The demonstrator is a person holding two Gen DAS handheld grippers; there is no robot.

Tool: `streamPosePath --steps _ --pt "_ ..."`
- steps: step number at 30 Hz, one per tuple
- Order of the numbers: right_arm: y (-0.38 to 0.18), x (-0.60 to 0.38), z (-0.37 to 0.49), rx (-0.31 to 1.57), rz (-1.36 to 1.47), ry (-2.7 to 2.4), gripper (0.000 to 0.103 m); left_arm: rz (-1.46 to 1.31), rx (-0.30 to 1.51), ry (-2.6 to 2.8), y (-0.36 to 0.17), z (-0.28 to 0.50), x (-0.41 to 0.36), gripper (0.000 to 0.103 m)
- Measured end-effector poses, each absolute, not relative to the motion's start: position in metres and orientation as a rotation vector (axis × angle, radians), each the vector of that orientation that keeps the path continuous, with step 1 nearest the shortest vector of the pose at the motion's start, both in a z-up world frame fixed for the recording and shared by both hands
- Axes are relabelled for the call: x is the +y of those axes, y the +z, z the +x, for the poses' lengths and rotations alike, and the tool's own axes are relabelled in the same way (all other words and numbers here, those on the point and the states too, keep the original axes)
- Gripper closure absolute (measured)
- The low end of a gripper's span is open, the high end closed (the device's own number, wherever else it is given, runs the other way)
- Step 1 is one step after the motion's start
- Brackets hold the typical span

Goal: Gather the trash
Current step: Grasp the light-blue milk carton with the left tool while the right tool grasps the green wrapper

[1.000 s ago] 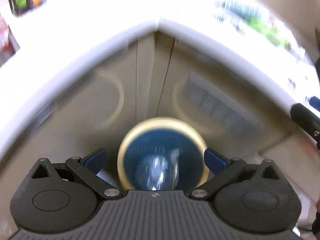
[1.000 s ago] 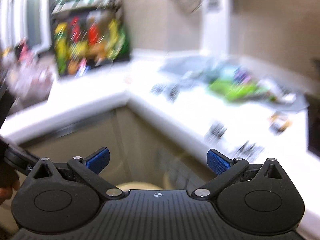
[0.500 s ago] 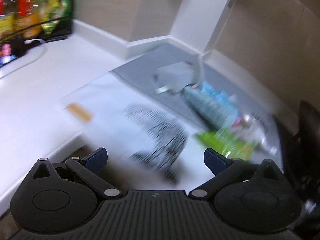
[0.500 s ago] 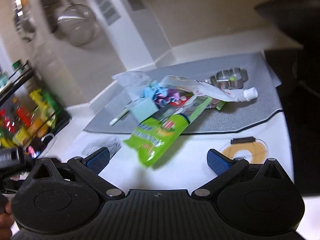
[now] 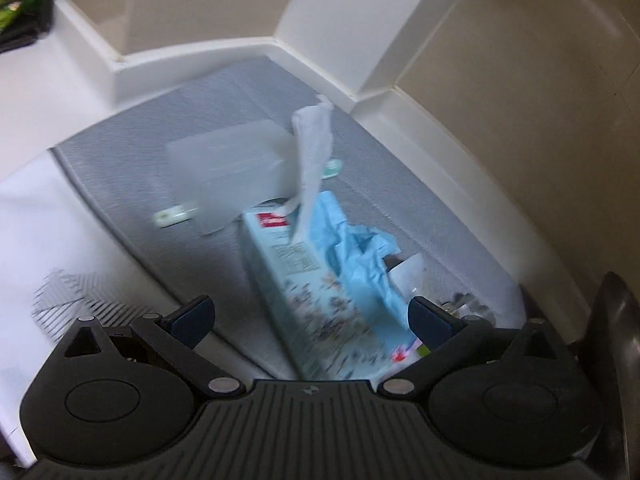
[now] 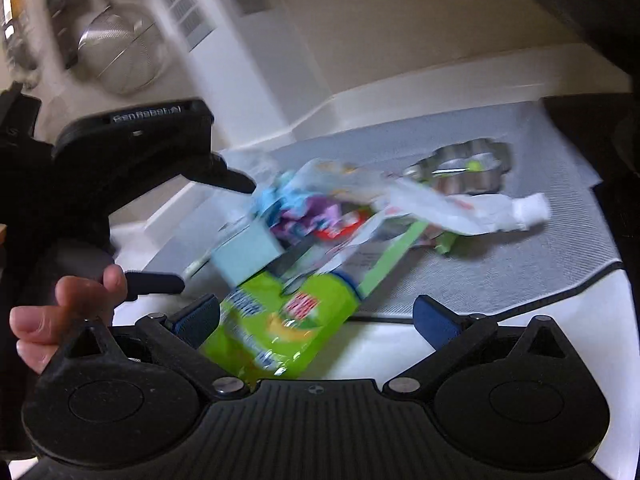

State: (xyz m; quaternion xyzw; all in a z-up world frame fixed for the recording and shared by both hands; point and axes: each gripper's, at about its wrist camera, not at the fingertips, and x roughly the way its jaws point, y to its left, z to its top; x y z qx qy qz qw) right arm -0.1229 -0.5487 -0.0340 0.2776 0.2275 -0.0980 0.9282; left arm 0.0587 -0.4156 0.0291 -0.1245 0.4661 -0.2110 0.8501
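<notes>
A: Starting at the left of the right wrist view, what is there?

B: A person's hand (image 6: 64,312) holds the left gripper (image 6: 208,224), which reaches in over the white counter (image 6: 380,344). Its fingers stand apart with nothing between them.

A: And moving right?

B: The trash pile lies on a grey mat (image 6: 520,264). A pale blue carton (image 6: 248,256) sits at the left of the pile, a green snack bag (image 6: 288,320) lies nearest, hanging over the mat's near edge onto the counter, and a crumpled white wrapper (image 6: 460,208) stretches to the right. Beyond that, a metal flower-shaped cutter (image 6: 464,168) rests at the far right of the mat.

A: The right gripper (image 6: 316,320)?

B: Spread wide, empty, with the green bag just ahead, between its blue pads (image 6: 198,318).

A: What does the left wrist view give?

B: The same mat (image 5: 160,184). At the left lies a small pale stick-like piece (image 5: 176,214), blurred. Then a translucent box (image 5: 228,168), far of centre. The blue carton (image 5: 296,280) runs from the middle toward the left gripper (image 5: 310,322), with crumpled blue paper (image 5: 360,256) on its right side and a white twisted tissue (image 5: 314,160) rising above it. The jaws are spread on either side of the carton's near end, not pressing it.
</notes>
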Motion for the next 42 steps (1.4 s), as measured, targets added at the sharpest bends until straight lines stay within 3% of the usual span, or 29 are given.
streamPosePath --steps 17,27,38,39,40,42 --pt "-0.031 -0.547 -0.123 0.465 0.543 -0.22 0.0 -0.197 1.039 -0.317 0.011 0.08 -0.368 0.0" --pt "-0.029 -0.555 -0.127 0.492 0.56 -0.264 0.0 -0.218 1.097 -0.398 0.006 0.08 -0.404 0.0" --pt "-0.029 -0.545 -0.12 0.498 0.519 -0.299 0.001 -0.136 1.037 -0.354 0.002 0.077 -0.372 0.0" --pt "-0.028 -0.543 -0.117 0.506 0.517 -0.303 0.013 -0.143 1.041 -0.352 0.003 0.076 -0.373 0.001" --pt "-0.026 -0.541 -0.116 0.515 0.511 -0.299 0.036 -0.142 1.045 -0.353 0.005 0.074 -0.374 0.006" --pt "-0.025 -0.537 -0.115 0.538 0.51 -0.264 0.063 -0.11 1.064 -0.348 0.007 0.068 -0.377 0.029"
